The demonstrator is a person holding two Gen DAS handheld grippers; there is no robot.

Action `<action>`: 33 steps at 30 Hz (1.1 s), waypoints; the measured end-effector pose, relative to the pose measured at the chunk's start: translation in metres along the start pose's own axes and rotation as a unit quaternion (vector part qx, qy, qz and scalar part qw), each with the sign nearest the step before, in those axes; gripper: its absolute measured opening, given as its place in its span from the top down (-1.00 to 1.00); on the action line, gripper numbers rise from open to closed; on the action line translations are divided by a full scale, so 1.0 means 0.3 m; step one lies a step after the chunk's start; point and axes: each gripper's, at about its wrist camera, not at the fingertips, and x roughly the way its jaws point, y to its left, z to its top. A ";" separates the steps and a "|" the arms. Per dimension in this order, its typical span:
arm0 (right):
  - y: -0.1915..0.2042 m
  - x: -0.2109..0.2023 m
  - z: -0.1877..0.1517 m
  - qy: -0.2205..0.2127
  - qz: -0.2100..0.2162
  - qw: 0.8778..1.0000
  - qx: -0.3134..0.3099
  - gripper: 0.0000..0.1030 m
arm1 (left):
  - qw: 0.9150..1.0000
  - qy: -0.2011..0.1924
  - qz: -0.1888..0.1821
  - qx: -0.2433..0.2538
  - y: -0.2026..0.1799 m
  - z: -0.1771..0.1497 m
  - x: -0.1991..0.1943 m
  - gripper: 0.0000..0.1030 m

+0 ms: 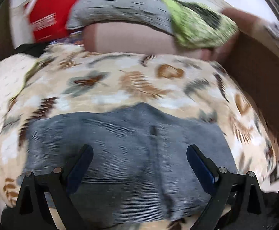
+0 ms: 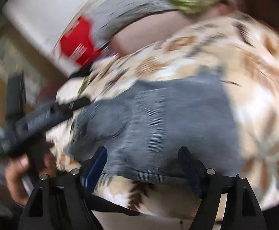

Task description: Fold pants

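left wrist view shows the left gripper (image 1: 139,164) with its two fingers spread wide, nothing between them, poised over the grey pants (image 1: 124,153). the pants lie in a compact folded bundle on a leaf-patterned blanket (image 1: 120,82) in cream, brown and grey, near its front edge. a pocket seam and a dark vertical seam show on the upper face of the bundle. beyond the blanket sit a grey striped pillow (image 1: 120,9), a green patterned cloth (image 1: 197,25) just beside it on the right, and a red box (image 1: 51,17) at the left. everything is smeared by motion blur.

right wrist view shows the right gripper (image 2: 142,166) also spread wide and holding nothing, its fingertips at the near edge of the pants (image 2: 168,126). the left gripper (image 2: 49,113) appears at the left of this view as a dark blurred shape, with the person's hand (image 2: 24,170) gripping its handle; its tip lies close to the left end of the bundle, though the blur hides whether it touches the cloth.
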 end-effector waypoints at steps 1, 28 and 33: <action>-0.065 -0.027 0.009 -0.006 0.007 0.999 0.037 -0.54 | 1.000 0.007 0.002 0.012 -0.035 -0.013 0.022 -0.91; -0.272 0.331 0.487 0.101 0.043 0.986 0.123 -0.36 | 0.994 0.076 0.029 0.079 -0.119 -0.149 0.251 -1.00; -0.275 0.358 0.497 0.100 0.025 0.987 0.125 -0.36 | 0.994 0.076 0.018 0.078 -0.111 -0.147 0.241 -1.00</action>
